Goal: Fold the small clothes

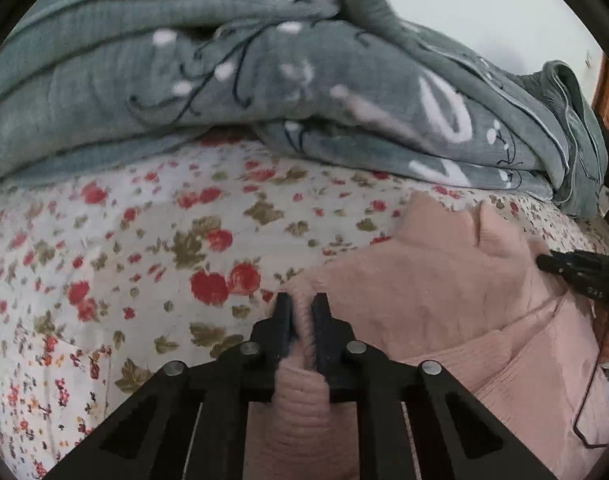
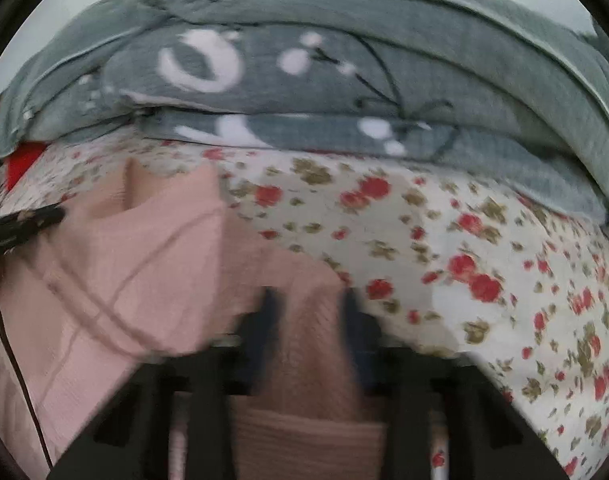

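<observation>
Low in both frames, on the flowery bed sheet (image 1: 104,240), lies a soft, light pink knit top (image 1: 444,280). Left gripper (image 1: 302,312) and right gripper (image 2: 308,300) jaws pinch its edges; corners suit best.

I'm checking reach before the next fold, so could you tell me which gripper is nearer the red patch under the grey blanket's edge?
Left. The red patch lies beyond the left gripper, at the pink garment's far side; the right gripper grips fabric farther across.
</observation>
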Demonstrator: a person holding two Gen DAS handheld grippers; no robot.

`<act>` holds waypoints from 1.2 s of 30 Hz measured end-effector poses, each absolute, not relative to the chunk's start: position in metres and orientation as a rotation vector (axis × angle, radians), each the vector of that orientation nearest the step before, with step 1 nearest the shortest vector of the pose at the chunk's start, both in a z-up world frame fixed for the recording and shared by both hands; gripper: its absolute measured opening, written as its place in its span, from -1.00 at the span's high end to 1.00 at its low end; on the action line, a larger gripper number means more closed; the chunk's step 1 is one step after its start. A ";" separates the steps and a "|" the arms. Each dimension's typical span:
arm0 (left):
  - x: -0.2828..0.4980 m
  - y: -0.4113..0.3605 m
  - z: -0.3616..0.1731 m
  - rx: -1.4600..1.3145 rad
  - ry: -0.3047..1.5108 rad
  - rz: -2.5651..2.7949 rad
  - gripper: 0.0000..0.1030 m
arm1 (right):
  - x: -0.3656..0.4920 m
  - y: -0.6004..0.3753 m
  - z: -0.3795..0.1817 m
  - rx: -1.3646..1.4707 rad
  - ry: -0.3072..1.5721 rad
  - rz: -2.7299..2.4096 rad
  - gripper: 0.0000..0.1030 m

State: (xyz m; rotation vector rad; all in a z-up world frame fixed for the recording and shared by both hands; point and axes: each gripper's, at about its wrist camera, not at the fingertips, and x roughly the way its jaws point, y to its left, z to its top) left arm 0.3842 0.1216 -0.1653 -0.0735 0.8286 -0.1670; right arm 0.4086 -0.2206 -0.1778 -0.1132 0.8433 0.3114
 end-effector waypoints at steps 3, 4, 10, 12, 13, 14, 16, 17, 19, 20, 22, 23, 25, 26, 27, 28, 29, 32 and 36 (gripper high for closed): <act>0.366 0.140 -0.143 -0.182 0.680 -0.183 0.81 | 0.393 -0.228 -0.165 -0.074 0.726 0.325 0.71; 0.365 0.143 -0.142 -0.190 0.675 -0.170 0.81 | 0.385 -0.236 -0.157 -0.036 0.671 0.331 0.72; 0.379 0.135 -0.161 -0.115 0.796 -0.067 0.80 | 0.402 -0.241 -0.181 0.002 0.836 0.280 0.71; 0.378 0.138 -0.160 -0.126 0.794 -0.069 0.76 | 0.397 -0.244 -0.180 0.012 0.816 0.277 0.67; 0.378 0.137 -0.161 -0.120 0.800 -0.066 0.68 | 0.397 -0.243 -0.180 0.002 0.817 0.269 0.59; 0.378 0.136 -0.160 -0.115 0.801 -0.063 0.66 | 0.396 -0.240 -0.180 -0.018 0.820 0.260 0.51; 0.372 0.137 -0.158 -0.115 0.777 -0.065 0.44 | 0.397 -0.238 -0.176 -0.030 0.807 0.256 0.47; 0.369 0.139 -0.154 -0.119 0.758 -0.066 0.25 | 0.393 -0.239 -0.171 -0.037 0.787 0.251 0.46; 0.363 0.140 -0.147 -0.132 0.715 -0.080 -0.03 | 0.387 -0.239 -0.152 -0.074 0.739 0.271 0.32; 0.360 0.141 -0.142 -0.138 0.692 -0.085 -0.07 | 0.387 -0.234 -0.142 -0.093 0.731 0.282 0.22; 0.356 0.141 -0.137 -0.144 0.655 -0.099 -0.13 | 0.386 -0.224 -0.126 -0.086 0.727 0.302 0.16; 0.356 0.140 -0.137 -0.139 0.654 -0.105 -0.13 | 0.390 -0.214 -0.120 -0.068 0.746 0.338 0.12; 0.358 0.136 -0.139 -0.119 0.666 -0.106 -0.13 | 0.405 -0.193 -0.119 -0.052 0.799 0.384 0.12; 0.358 0.134 -0.139 -0.110 0.670 -0.104 -0.13 | 0.413 -0.181 -0.122 -0.044 0.828 0.401 0.12; 0.358 0.133 -0.140 -0.106 0.673 -0.106 -0.13 | 0.422 -0.171 -0.128 -0.038 0.860 0.416 0.12; 0.358 0.132 -0.140 -0.109 0.676 -0.113 -0.13 | 0.430 -0.160 -0.132 -0.038 0.890 0.419 0.12; 0.358 0.133 -0.140 -0.116 0.675 -0.118 -0.13 | 0.439 -0.150 -0.138 -0.039 0.920 0.418 0.12; 0.359 0.139 -0.142 -0.152 0.682 -0.133 -0.13 | 0.458 -0.129 -0.156 -0.043 0.982 0.405 0.12; 0.363 0.142 -0.146 -0.176 0.707 -0.140 -0.13 | 0.464 -0.112 -0.170 -0.129 0.989 0.353 0.13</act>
